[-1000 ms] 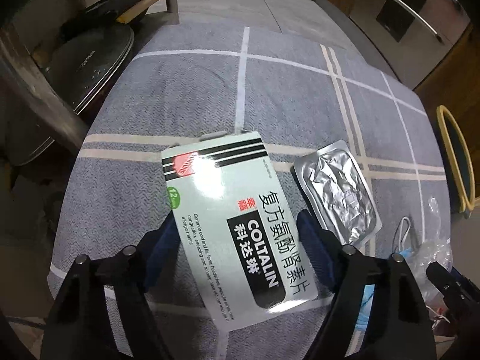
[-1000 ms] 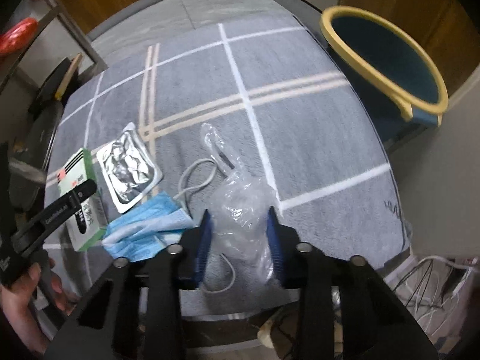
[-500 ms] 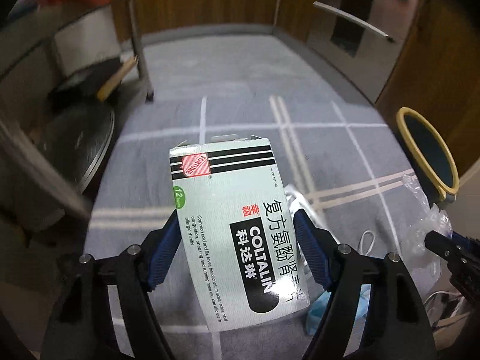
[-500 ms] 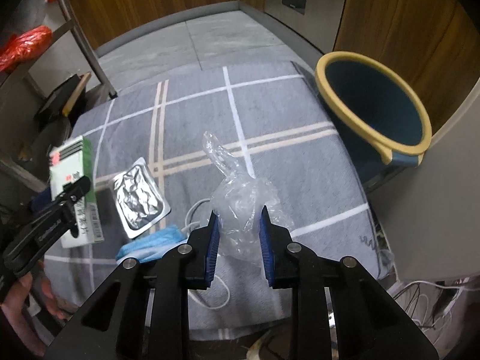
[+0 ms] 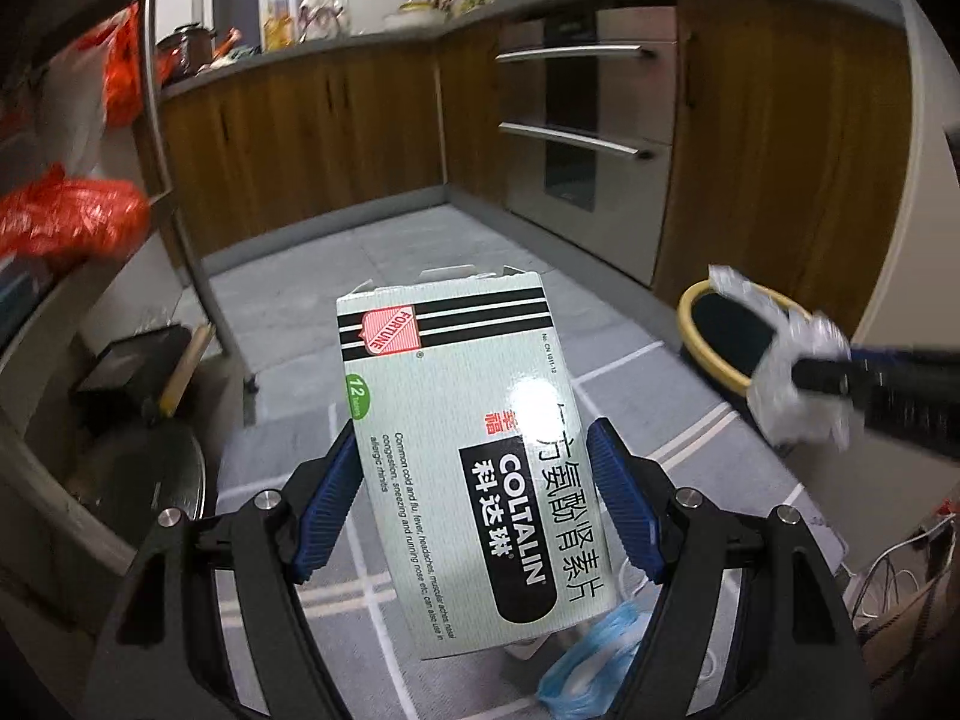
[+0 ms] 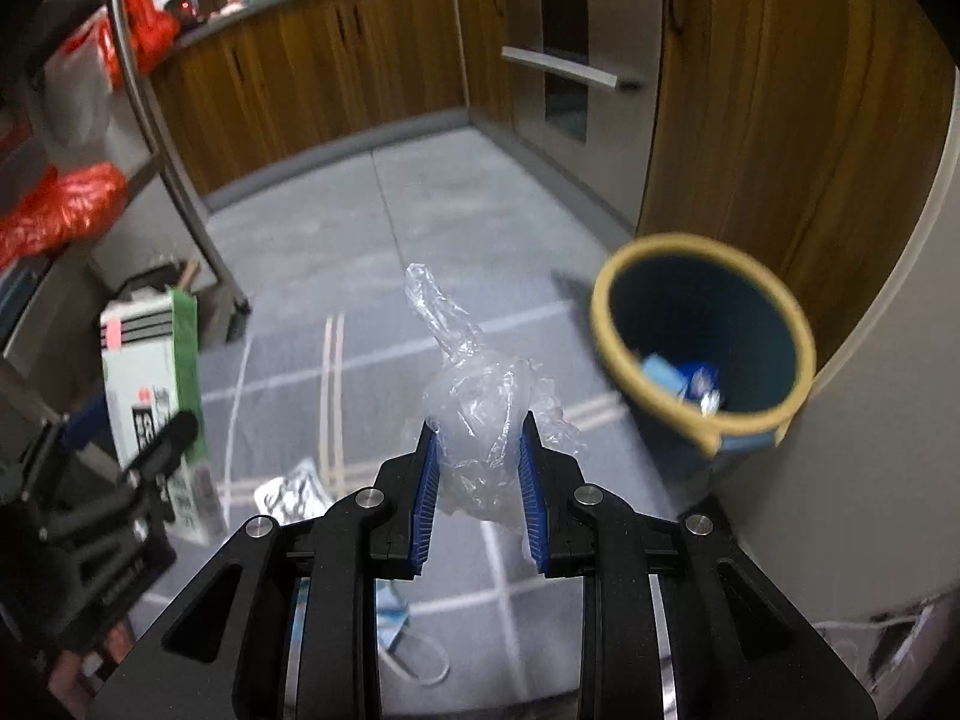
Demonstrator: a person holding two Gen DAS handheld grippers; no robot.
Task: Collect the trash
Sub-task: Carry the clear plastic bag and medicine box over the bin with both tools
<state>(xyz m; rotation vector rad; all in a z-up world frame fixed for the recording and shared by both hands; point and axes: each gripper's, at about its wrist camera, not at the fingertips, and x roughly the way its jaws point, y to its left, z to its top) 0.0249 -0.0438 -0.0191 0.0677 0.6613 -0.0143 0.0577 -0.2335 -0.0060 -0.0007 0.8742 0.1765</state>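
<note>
While both hands are raised above the grey checked table [image 5: 708, 450], the left claw [image 5: 474, 480] grips a medicine box [image 5: 468, 420] by its sides and the right claw [image 6: 477, 462] pinches a crumpled plastic bag [image 6: 480, 408]. Beyond them, a blue bin [image 6: 702, 324] with a yellow rim waits, probably their destination.

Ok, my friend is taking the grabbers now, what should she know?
Left gripper: shut on the medicine box, lifted off the rug.
Right gripper: shut on the plastic bag, also lifted.
Bin: ahead on the right, with some trash already inside.
Left to do: drop both in the bin, then fetch the foil pack and the blue mask from the rug.
</note>
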